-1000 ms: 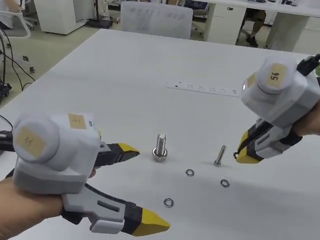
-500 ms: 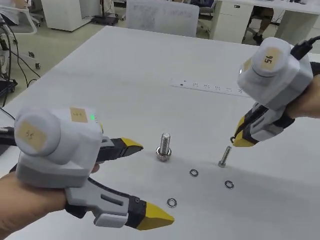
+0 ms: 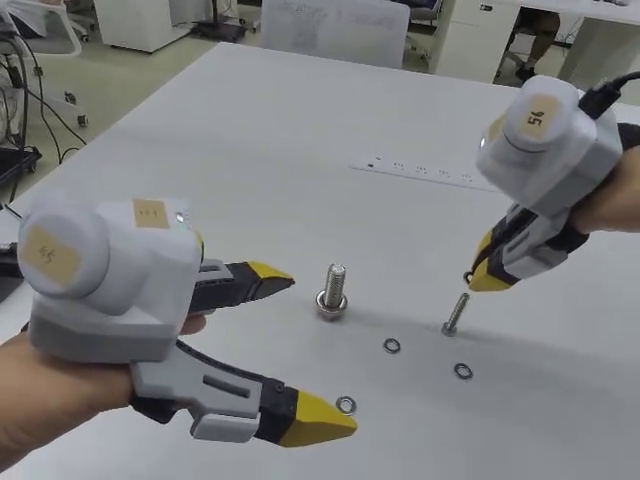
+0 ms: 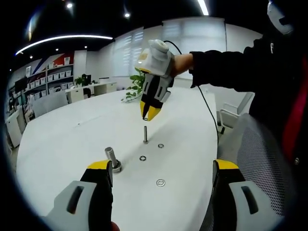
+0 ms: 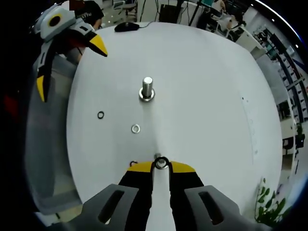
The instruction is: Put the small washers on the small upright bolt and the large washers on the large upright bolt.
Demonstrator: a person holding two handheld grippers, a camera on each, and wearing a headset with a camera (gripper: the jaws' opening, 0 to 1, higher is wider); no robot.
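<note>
The small upright bolt (image 3: 455,313) stands right of the large upright bolt (image 3: 333,292), which has a ring around its base. My right gripper (image 3: 481,281) is shut on a small washer (image 5: 161,162) and holds it just above and beside the small bolt's top (image 4: 145,134). Three loose washers lie on the table: one (image 3: 391,346) between the bolts, one (image 3: 463,371) nearer right, one (image 3: 346,405) by my left gripper (image 3: 305,352). That gripper is open with nothing between its jaws, low at the near left of the large bolt (image 4: 112,160).
A white power strip (image 3: 430,172) lies flat on the white table (image 3: 250,150) behind the bolts. A grey chair (image 3: 335,30) stands at the far edge. A person's dark sleeve (image 4: 226,67) reaches in behind the right gripper.
My right gripper has risen from beside the small bolt to just above its top, still shut on the washer. The left gripper has barely moved.
</note>
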